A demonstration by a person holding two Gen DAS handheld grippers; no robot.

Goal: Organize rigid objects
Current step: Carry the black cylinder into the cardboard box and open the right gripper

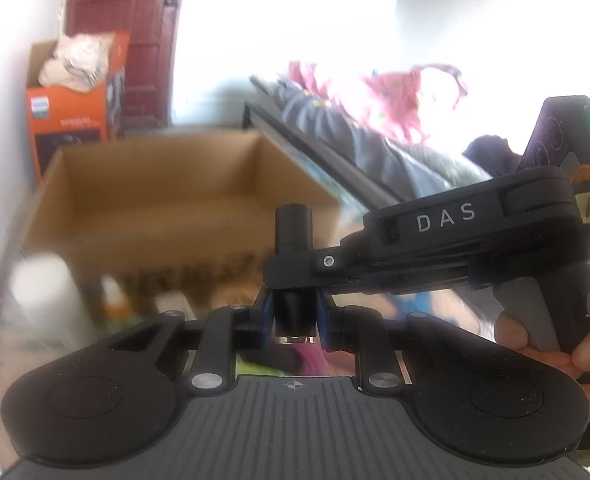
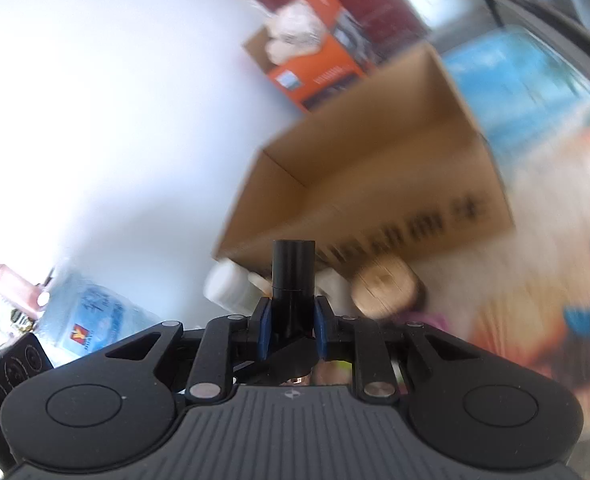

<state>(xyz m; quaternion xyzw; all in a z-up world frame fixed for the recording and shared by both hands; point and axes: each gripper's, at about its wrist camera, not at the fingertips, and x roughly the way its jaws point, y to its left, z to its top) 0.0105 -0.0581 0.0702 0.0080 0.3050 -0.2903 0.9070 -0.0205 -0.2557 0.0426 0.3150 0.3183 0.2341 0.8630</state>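
A black cylinder (image 1: 293, 228) with a metal rim at its lower end stands upright between both grippers. My left gripper (image 1: 293, 320) is shut on its lower part, blue pads on either side. My right gripper (image 1: 291, 270) reaches in from the right, held by a hand (image 1: 535, 352), and clamps the cylinder higher up. In the right wrist view the same black cylinder (image 2: 293, 264) rises from my right gripper (image 2: 293, 314), whose pads press on it. Behind stands an open, empty-looking cardboard box (image 1: 167, 184) (image 2: 375, 160).
An orange carton (image 1: 71, 112) (image 2: 315, 68) stuffed with pale material stands against the wall behind the box. A white bottle (image 1: 43, 292) (image 2: 227, 284), small containers and a round tan lid (image 2: 387, 284) lie in front of it. Clothes (image 1: 375, 120) are heaped at the right.
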